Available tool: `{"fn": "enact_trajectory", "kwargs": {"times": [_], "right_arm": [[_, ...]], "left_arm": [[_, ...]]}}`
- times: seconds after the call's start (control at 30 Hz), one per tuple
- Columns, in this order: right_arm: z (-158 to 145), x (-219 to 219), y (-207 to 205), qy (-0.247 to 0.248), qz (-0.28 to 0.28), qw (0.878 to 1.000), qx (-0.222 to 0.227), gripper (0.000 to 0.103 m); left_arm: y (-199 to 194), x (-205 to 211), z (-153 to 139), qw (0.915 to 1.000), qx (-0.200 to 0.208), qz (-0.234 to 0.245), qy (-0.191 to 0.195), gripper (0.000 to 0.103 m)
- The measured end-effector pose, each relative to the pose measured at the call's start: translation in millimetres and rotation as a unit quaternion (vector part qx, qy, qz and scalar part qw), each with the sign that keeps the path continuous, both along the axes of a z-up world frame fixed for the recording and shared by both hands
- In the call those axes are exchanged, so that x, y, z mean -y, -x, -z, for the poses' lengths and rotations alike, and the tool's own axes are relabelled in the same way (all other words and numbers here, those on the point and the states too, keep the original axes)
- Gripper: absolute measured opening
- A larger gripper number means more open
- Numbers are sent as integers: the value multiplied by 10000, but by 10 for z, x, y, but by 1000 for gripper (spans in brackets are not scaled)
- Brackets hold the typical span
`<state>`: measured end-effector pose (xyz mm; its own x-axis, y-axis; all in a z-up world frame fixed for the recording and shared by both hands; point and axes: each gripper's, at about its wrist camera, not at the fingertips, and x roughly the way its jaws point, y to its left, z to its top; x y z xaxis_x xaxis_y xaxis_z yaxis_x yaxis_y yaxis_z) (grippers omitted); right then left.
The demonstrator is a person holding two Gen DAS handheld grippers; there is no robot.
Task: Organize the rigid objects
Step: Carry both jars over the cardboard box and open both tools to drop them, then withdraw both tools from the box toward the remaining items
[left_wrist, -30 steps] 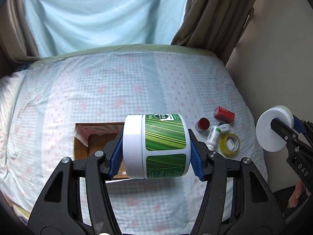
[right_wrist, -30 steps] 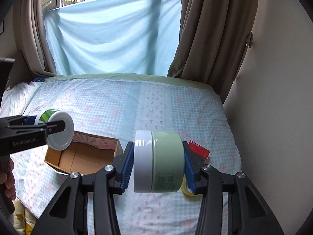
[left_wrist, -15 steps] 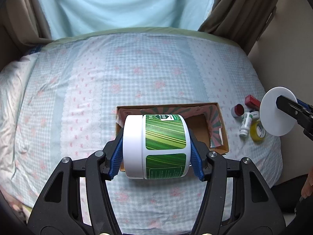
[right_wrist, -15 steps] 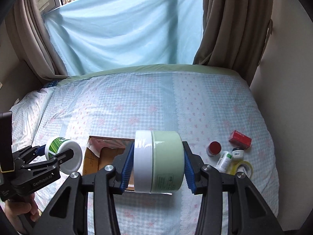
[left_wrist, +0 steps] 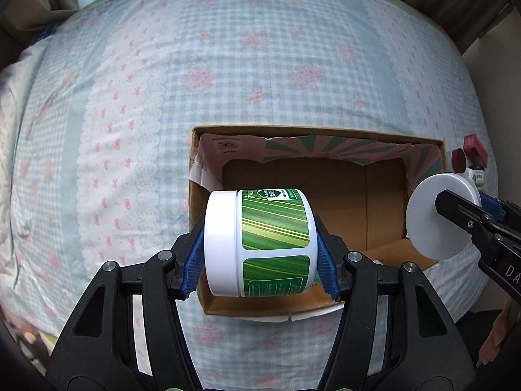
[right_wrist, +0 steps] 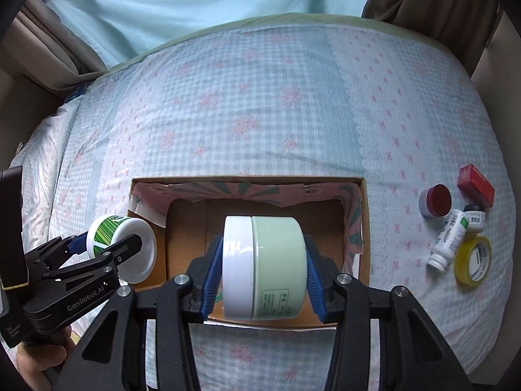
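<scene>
My left gripper [left_wrist: 260, 254] is shut on a white jar with a green striped label [left_wrist: 260, 242], held on its side above the left part of an open cardboard box [left_wrist: 384, 195]. My right gripper [right_wrist: 263, 270] is shut on a pale green jar with a white lid [right_wrist: 265, 267], held on its side over the same box [right_wrist: 185, 238]. The green striped jar [right_wrist: 110, 231] also shows at the left of the right wrist view. The pale green jar's white lid [left_wrist: 439, 215] shows at the right of the left wrist view.
The box lies on a bed with a blue checked sheet [right_wrist: 276, 97]. Right of the box lie a red box [right_wrist: 475, 185], a red-capped jar [right_wrist: 434, 200], a white bottle [right_wrist: 449, 238] and a yellow tape roll [right_wrist: 472, 259]. Curtains hang behind the bed.
Both grippers have moved forward and down towards the box with their jars. The box now fills more of both views and lies under both jars.
</scene>
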<state>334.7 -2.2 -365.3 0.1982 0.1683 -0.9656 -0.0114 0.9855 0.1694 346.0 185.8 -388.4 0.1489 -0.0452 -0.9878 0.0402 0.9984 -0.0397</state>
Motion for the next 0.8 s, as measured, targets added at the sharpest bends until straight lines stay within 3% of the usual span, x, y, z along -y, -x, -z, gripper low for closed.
{"fn": "enact_trajectory", "kwargs": {"times": [0.27,0.57,0.6,0.67,0.7,0.77,0.8], "right_arm": [[620,2,-216,110,196,9980,-587,42],[758,24,-299,44,196,9964,-820,41],[772,21,-314,-16,175,9960,-872,41],[796,3,-327,-32,147,9953,-957,41],[798,4,-324,-44,152,9951,-974,41],[768,54,-309,-310,271,9943,-982,60],[761,84,-296,-444,367,9931,-1025,99]], "left_arm": [[-197,184,550,9981,-472,362,-187,54],[-201,371,591,9950,-439,837,-334,54],[-185,390,544,9947,-340,914,-315,59],[-159,408,422,9942,-157,1027,-275,102],[-139,406,354,9938,-42,1073,-296,103],[-91,383,275,9928,46,1148,-341,103],[-56,354,256,9926,37,1154,-364,103]]}}
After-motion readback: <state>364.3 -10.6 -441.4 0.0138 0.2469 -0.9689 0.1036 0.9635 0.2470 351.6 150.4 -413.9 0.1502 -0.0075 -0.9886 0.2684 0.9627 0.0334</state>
